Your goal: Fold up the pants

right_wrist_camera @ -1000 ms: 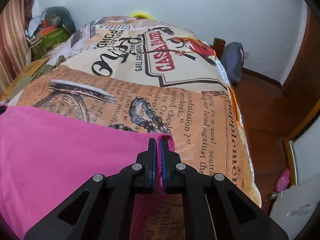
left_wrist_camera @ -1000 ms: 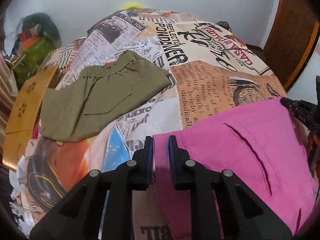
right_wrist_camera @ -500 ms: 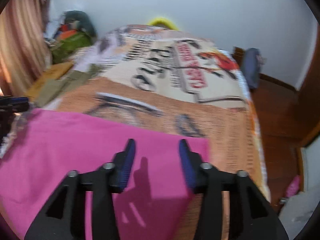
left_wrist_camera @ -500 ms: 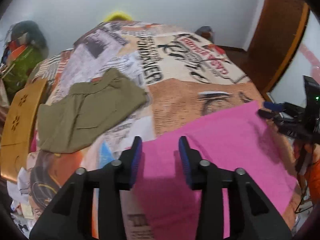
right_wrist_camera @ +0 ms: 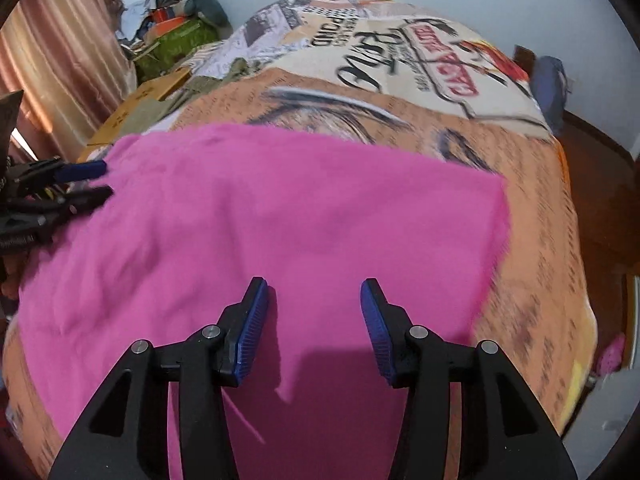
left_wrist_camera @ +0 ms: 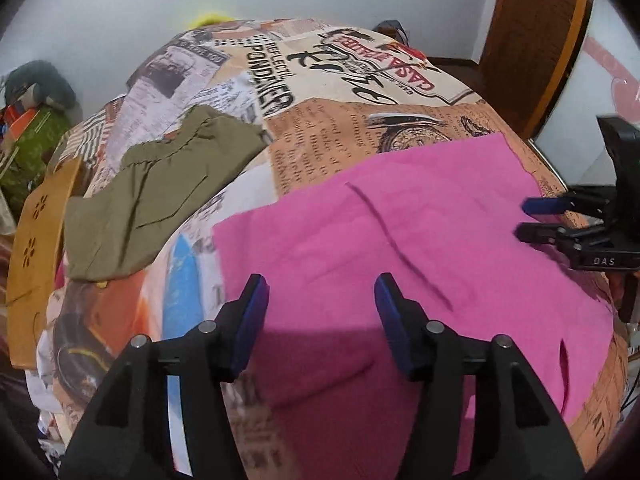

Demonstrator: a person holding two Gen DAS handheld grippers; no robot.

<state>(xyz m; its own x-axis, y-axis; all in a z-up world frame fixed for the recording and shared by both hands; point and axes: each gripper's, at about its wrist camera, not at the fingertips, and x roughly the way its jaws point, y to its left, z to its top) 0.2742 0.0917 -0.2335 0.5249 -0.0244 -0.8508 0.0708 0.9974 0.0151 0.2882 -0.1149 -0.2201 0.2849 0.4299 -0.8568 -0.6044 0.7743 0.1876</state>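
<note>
**A:** What lies on the bed [left_wrist_camera: 360, 80]?

**B:** A bedspread printed like old newspaper clippings, with black lettering, a red sign and orange panels, covers it. Pink pants [left_wrist_camera: 400, 240] lie spread flat across the near part. The cloth looks soft and matte, roughly rectangular, with a dark diagonal crease or seam across the middle and a short slit near the right edge.

**A:** Anything else on it?

**B:** Olive pants [left_wrist_camera: 160, 188] lie folded to the left, well apart from the pink pair, with a gathered elastic waistband at the far end. A tan perforated board [left_wrist_camera: 36, 248] stands beside the bed's left edge.

**A:** Where are the claws?

**B:** The left claw [left_wrist_camera: 320, 300] hovers above the near left part of the pink pants, its black fingers with ribbed blue pads spread wide, gripping nothing. The right claw [right_wrist_camera: 314, 304] is above the near right part, equally wide apart and empty. Each shows at the edge of the other's view, fingers parted.

**A:** What is hard to make out?

**B:** The right wrist view is blurred, so the print and the pants' far edge smear. The near hem is hidden behind the claw bodies in both views. Whether the pads touch the cloth I cannot tell. A heap of green and orange things [right_wrist_camera: 176, 32] by the curtain [right_wrist_camera: 60, 60] is too small to name.
</note>
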